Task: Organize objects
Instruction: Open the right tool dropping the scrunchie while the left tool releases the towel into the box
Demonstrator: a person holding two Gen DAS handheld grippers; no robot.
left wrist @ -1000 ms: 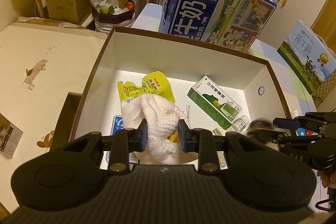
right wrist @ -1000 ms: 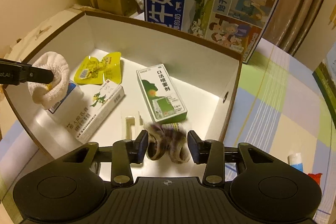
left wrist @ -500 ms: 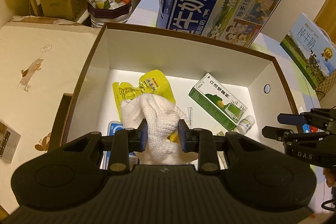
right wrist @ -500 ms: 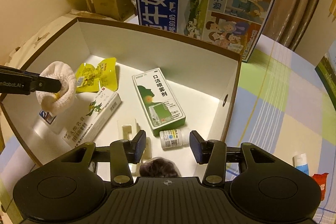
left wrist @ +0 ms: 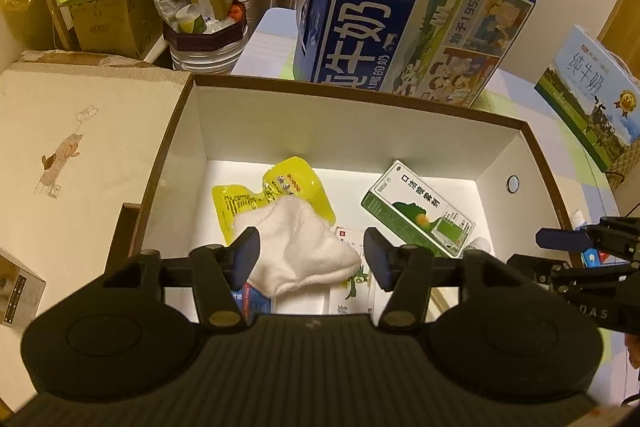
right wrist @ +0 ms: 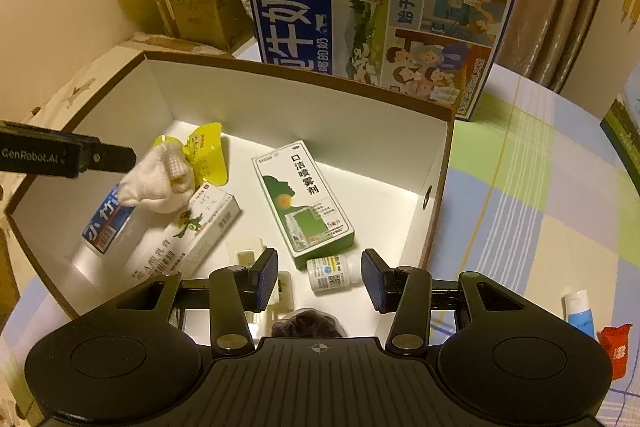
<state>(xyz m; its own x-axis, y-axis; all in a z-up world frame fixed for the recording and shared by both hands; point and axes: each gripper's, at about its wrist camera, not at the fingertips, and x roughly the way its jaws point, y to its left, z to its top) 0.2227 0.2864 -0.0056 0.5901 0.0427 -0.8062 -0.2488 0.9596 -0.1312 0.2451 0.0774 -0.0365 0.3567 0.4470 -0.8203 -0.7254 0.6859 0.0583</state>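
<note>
An open white box with a brown rim (left wrist: 360,95) (right wrist: 304,75) fills both views. My left gripper (left wrist: 312,249) hangs open over its left side. A white rolled sock (left wrist: 296,247) (right wrist: 156,183) lies loose between the spread fingers, resting on a blue-white carton (right wrist: 106,223) and a yellow pouch (left wrist: 280,187). My right gripper (right wrist: 320,269) is open above the box's near right corner, with nothing between its fingers. A dark purple fuzzy bundle (right wrist: 308,323) lies on the box floor just under it, partly hidden by the gripper body.
Inside the box lie a green-white carton (right wrist: 304,199), a small white bottle (right wrist: 334,271) and a white carton with a green crocodile (right wrist: 188,235). A big blue milk case (right wrist: 372,11) stands behind. A blue tube (right wrist: 578,309) and red wrapper (right wrist: 614,343) lie on the checked cloth.
My left gripper opened and let go of the white sock, which sagged onto the cartons. My right gripper released the dark bundle into the box and drew back a little.
</note>
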